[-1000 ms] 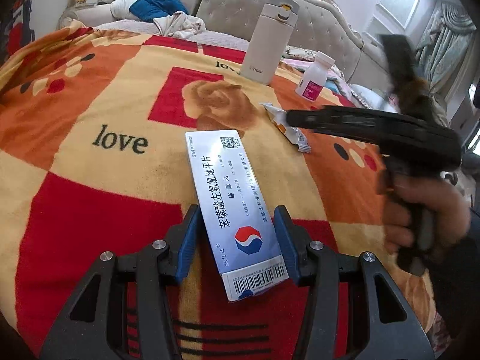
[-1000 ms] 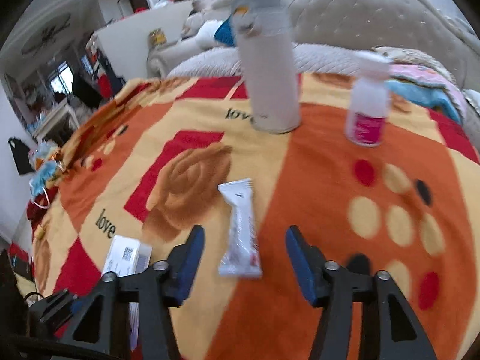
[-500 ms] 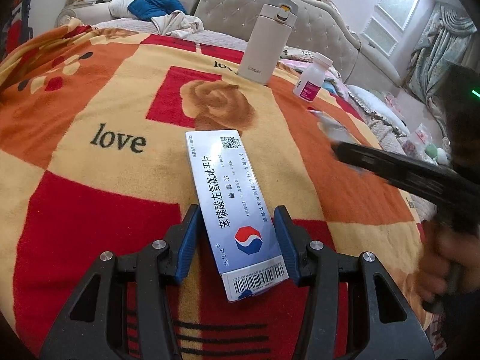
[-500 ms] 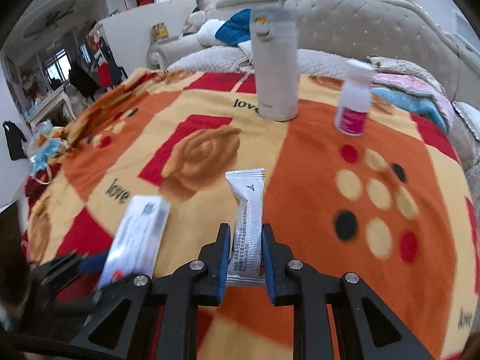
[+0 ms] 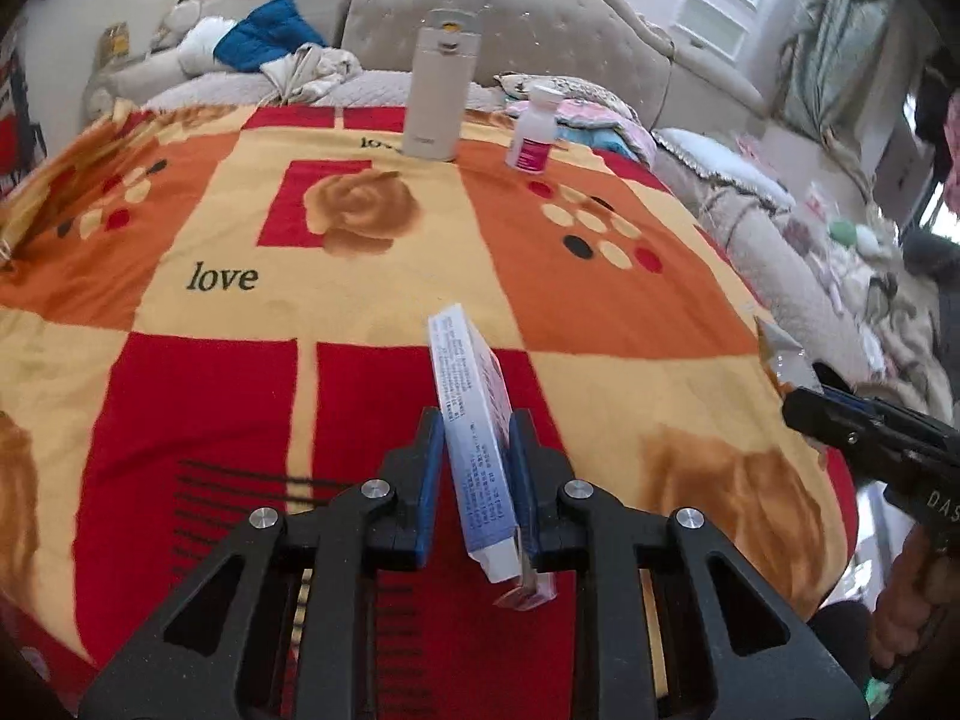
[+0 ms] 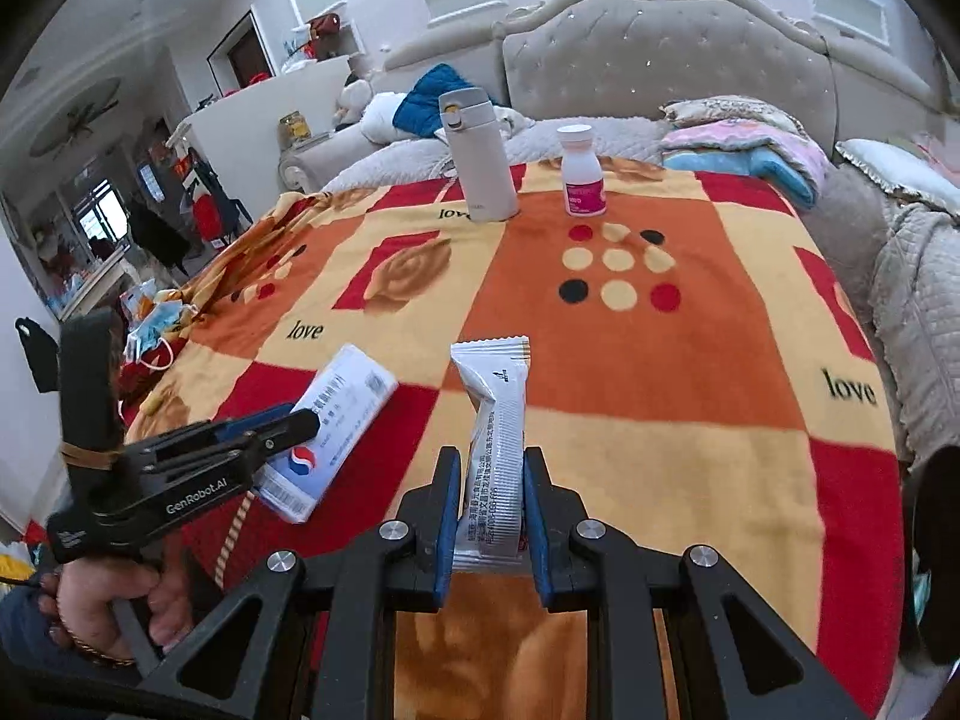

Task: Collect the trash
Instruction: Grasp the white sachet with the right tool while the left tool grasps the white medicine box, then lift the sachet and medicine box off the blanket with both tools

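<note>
Left wrist view: left tongs [image 5: 477, 468] are closing on the medicine box [image 5: 474, 432], which stands on edge between the blue pads, tilted, its lower end poking out below them, lifted off the blanket [image 5: 210, 396].
Right wrist view: right tongs [image 6: 492, 507] pinch the white snack wrapper [image 6: 495, 438] low on its length; the upper part stands free above the blanket.
Left tongs from the right camera: left tongs [image 6: 300, 423] show side-on with the box [image 6: 336, 432] in them, a hand [image 6: 102, 600] on the handle.
Left on the bed: thermos [image 6: 480, 156] and pill bottle [image 6: 581, 171] stand upright near the headboard, well apart from both tongs.
Risk 1: the box is gripped across its thin faces and looks skewed, so it could pivot or slide out if the carry is jerky.
Risk 2: the wrapper is slick and limp; held by 1 narrow band, it could slip free or flop.
Risk 3: the 2 tongs are near each other and could knock together on the way to a bin, which is not in view.
Change since 1 second ago: both tongs were spread with the box and wrapper lying flat on the blanket; now both items are gripped and raised, and the box has turned on edge.
</note>
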{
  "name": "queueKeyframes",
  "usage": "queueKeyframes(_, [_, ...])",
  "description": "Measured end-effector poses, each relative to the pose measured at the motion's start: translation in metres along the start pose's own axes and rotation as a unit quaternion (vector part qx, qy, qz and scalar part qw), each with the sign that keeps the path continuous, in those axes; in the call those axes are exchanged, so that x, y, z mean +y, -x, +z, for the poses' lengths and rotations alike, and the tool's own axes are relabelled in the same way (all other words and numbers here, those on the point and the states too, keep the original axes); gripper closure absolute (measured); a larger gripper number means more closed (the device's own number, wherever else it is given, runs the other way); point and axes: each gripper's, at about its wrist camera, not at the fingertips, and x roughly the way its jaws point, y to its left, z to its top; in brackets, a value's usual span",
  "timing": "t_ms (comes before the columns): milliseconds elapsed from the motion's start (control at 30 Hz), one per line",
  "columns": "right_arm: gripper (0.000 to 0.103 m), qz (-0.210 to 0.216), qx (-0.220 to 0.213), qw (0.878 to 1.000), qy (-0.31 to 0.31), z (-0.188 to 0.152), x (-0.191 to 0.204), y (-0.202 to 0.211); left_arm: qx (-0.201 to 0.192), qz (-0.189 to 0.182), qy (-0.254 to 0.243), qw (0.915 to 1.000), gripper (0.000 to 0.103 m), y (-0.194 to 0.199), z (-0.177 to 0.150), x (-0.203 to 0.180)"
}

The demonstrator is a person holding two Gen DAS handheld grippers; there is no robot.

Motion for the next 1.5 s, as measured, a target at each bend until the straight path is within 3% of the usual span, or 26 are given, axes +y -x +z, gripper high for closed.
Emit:
queueKeyframes(133, [0.084, 0.008, -0.002, 1.000, -0.005, -0.010, 0.002, 0.004, -0.003, 0.015, -0.004, 0.9999, 0.083, 0.002, -0.002, -0.005])
queueKeyframes(200, [0.084, 0.009, -0.002, 1.000, -0.001, -0.013, 0.003, 0.005, 0.017, 0.005, 0.013, 0.9998, 0.082, -0.007, -0.002, 0.006])
queueKeyframes(267, [0.084, 0.011, -0.005, 1.000, 0.001, -0.014, 0.003, 0.007, 0.045, -0.012, 0.026, 0.9986, 0.077, -0.020, -0.003, 0.015])
queueKeyframes(400, [0.084, 0.017, -0.006, 1.000, -0.002, -0.017, 0.002, 0.006, 0.058, -0.029, 0.037, 0.9972, 0.060, -0.028, -0.009, 0.020])
queueKeyframes(467, [0.084, 0.021, -0.004, 1.000, -0.001, -0.019, 0.003, 0.005, 0.058, -0.016, 0.032, 0.9976, 0.045, -0.030, -0.009, 0.018])
queueKeyframes(567, [0.084, 0.023, -0.002, 1.000, 0.001, -0.018, 0.004, 0.003, 0.062, 0.000, 0.011, 0.9980, 0.036, -0.034, -0.011, 0.009])
queueKeyframes(700, [0.084, 0.023, 0.000, 1.000, 0.005, -0.018, 0.006, 0.002, 0.070, 0.040, -0.035, 0.9961, 0.035, -0.042, -0.014, -0.008])
queueKeyframes(733, [0.084, 0.024, 0.001, 1.000, 0.006, -0.018, 0.006, 0.002, 0.069, 0.044, -0.037, 0.9959, 0.036, -0.043, -0.015, -0.009])
queueKeyframes(767, [0.084, 0.024, 0.001, 1.000, 0.008, -0.018, 0.007, 0.002, 0.068, 0.045, -0.037, 0.9960, 0.043, -0.044, -0.015, -0.008])
queueKeyframes(800, [0.084, 0.024, 0.000, 1.000, 0.009, -0.018, 0.008, 0.003, 0.066, 0.045, -0.037, 0.9961, 0.055, -0.043, -0.015, -0.008])
queueKeyframes(833, [0.084, 0.024, -0.001, 1.000, 0.010, -0.018, 0.008, 0.004, 0.065, 0.043, -0.034, 0.9963, 0.078, -0.041, -0.015, -0.005])
queueKeyframes(867, [0.084, 0.023, -0.003, 1.000, 0.010, -0.017, 0.009, 0.005, 0.064, 0.034, -0.028, 0.9969, 0.087, -0.039, -0.014, -0.003])
queueKeyframes(1100, [0.084, 0.023, -0.011, 0.999, 0.020, -0.010, 0.017, 0.011, 0.031, -0.002, 0.003, 0.9995, 0.087, -0.003, 0.006, 0.005])
queueKeyframes(1500, [0.084, 0.021, -0.027, 0.999, 0.033, 0.001, 0.029, 0.023, 0.010, 0.059, -0.014, 0.9981, 0.088, 0.034, 0.021, -0.013])
